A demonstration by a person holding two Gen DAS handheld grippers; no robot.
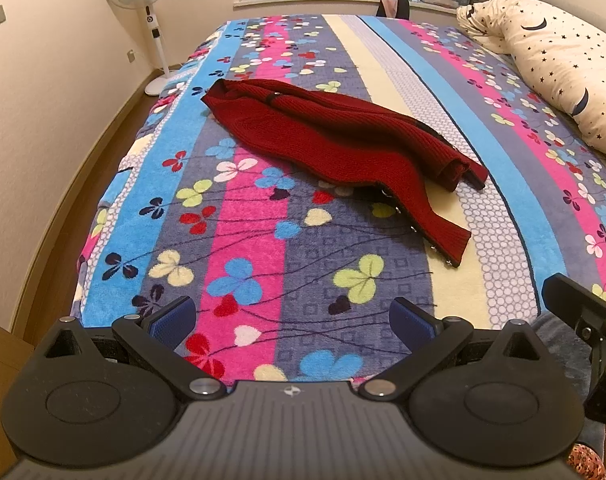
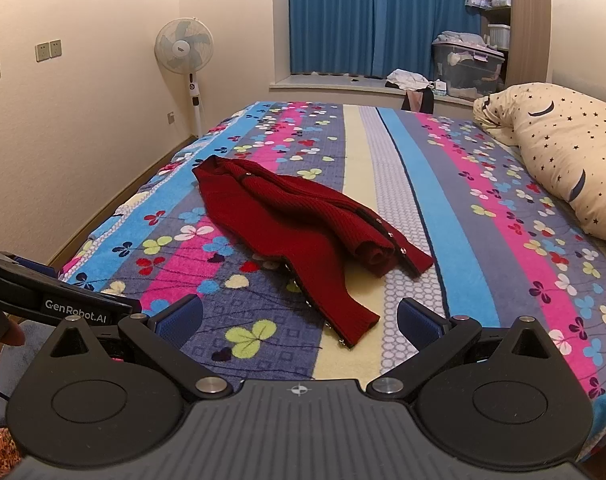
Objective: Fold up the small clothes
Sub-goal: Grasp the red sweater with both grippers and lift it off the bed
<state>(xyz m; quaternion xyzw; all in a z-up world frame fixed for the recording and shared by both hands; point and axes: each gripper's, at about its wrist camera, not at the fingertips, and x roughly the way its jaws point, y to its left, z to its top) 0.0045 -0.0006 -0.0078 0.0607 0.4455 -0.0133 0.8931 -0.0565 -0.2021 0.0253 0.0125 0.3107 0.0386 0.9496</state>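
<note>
A dark red knitted cardigan (image 1: 335,148) (image 2: 303,228) lies crumpled on the bed, stretched from far left to near right, with metal snaps along its near edge. My left gripper (image 1: 291,320) hovers open over the bed's near edge, well short of the cardigan, with nothing between its blue pads. My right gripper (image 2: 299,322) is also open and empty; the cardigan's nearest corner (image 2: 355,328) lies just beyond the gap between its fingers. The left gripper's body (image 2: 43,296) shows at the left of the right wrist view, and the right gripper's body (image 1: 583,320) at the right of the left wrist view.
The bed is covered by a striped clover-print blanket (image 1: 243,240) (image 2: 483,240). A star-and-moon pillow (image 1: 555,68) (image 2: 563,152) lies at the right. A standing fan (image 1: 143,0) (image 2: 185,60) is by the left wall. A window ledge with blue curtains and a storage bin (image 2: 467,68) is behind the bed.
</note>
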